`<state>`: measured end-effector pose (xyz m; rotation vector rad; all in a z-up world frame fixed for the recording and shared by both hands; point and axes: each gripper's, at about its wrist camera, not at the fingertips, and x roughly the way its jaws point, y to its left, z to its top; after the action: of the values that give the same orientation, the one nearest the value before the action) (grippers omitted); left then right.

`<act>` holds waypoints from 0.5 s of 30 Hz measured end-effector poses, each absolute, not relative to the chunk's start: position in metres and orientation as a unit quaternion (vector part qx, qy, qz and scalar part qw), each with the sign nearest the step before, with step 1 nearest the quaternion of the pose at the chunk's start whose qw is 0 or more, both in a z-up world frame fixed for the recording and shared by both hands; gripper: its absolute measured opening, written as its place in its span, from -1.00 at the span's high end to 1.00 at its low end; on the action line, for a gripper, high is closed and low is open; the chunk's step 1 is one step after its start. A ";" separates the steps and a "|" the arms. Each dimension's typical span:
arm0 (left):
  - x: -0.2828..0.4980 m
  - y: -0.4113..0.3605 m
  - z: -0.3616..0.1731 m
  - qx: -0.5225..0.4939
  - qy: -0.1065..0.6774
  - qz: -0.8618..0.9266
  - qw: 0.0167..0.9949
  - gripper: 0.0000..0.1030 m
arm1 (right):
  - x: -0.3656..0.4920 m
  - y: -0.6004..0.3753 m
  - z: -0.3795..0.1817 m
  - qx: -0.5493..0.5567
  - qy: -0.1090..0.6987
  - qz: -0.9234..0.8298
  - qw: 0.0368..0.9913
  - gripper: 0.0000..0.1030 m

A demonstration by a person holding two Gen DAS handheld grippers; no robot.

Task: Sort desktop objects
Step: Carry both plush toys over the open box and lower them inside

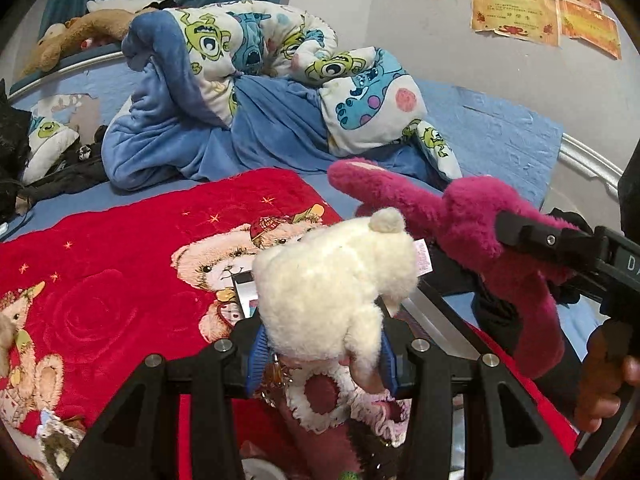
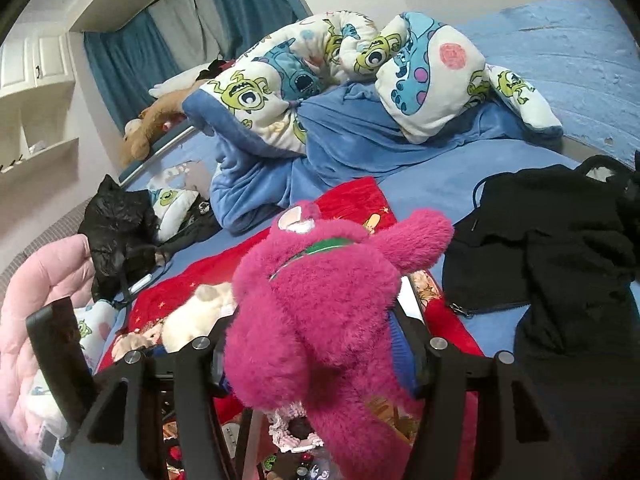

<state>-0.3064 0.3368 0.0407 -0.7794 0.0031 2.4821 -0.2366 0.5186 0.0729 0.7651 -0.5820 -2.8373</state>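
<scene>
My left gripper (image 1: 322,354) is shut on a white plush toy (image 1: 332,284) and holds it up over a red bear-print blanket (image 1: 112,280). My right gripper (image 2: 316,354) is shut on a magenta plush bear (image 2: 320,292) with a green collar; it also shows in the left wrist view (image 1: 472,220), to the right of the white toy, with the right gripper (image 1: 568,248) clamped on it. The white toy shows in the right wrist view (image 2: 192,320), low at the left. A frilly pink-and-maroon item (image 1: 332,400) lies under the left gripper.
A bunched blue cartoon-print quilt (image 1: 248,92) lies on the blue bed behind. Black clothing (image 2: 552,240) lies at the right, a black plastic bag (image 2: 120,232) and a pink quilt (image 2: 36,312) at the left. A brown plush (image 1: 80,32) rests on the headboard rail.
</scene>
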 end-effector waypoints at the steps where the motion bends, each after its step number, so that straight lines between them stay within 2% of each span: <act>1: -0.308 0.336 0.038 -0.292 -0.002 0.919 0.265 0.10 | -0.240 0.517 0.072 0.253 -0.195 -0.945 0.074 -0.13; 15: -0.364 0.353 -0.008 -0.337 0.002 0.913 0.230 0.10 | -0.284 0.511 0.031 0.277 -0.209 -0.934 0.084 -0.14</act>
<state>-0.3639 0.3528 -0.0079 -0.9264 0.0064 2.5127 -0.2844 0.5107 0.0310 0.8275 -0.6246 -2.7868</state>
